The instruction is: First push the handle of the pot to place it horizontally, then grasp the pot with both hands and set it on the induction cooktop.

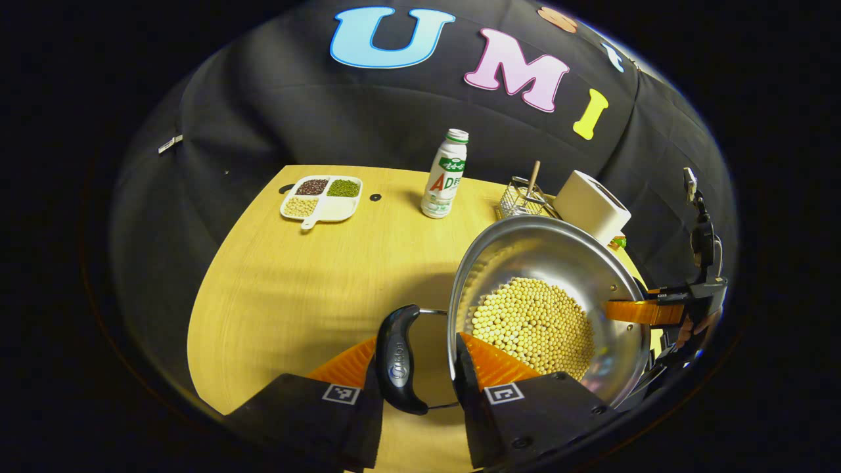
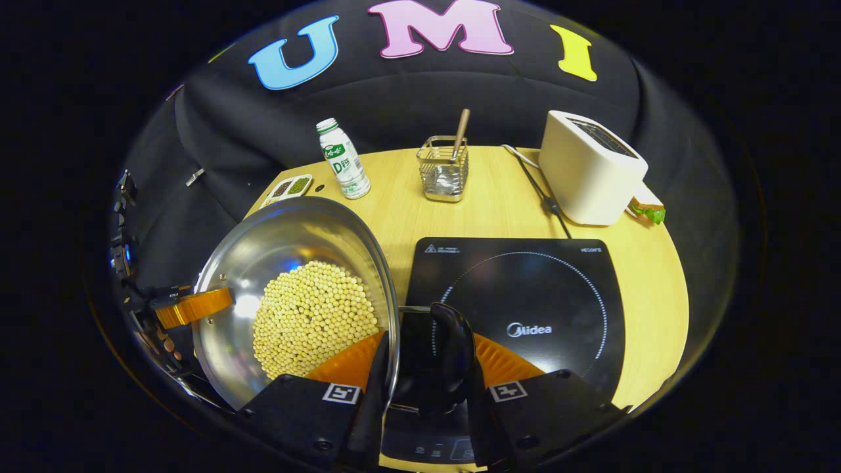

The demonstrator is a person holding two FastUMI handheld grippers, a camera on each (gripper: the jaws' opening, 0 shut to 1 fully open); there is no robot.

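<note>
- Pot (image 2: 295, 289), filled with beans, is held by both handles; left tool (image 1: 424, 368) and right tool (image 2: 430, 368) are each clamped on one.
- Induction cooktop (image 2: 525, 309) is seen at 3 o'clock of the pot, beside the right tool.

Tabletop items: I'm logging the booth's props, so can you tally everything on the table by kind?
Pot of beans: 1
Induction cooktop: 1
Toaster: 1
Milk bottle: 1
Wire basket: 1
Divided dish: 1
Sandwich: 1
Total: 7
</note>
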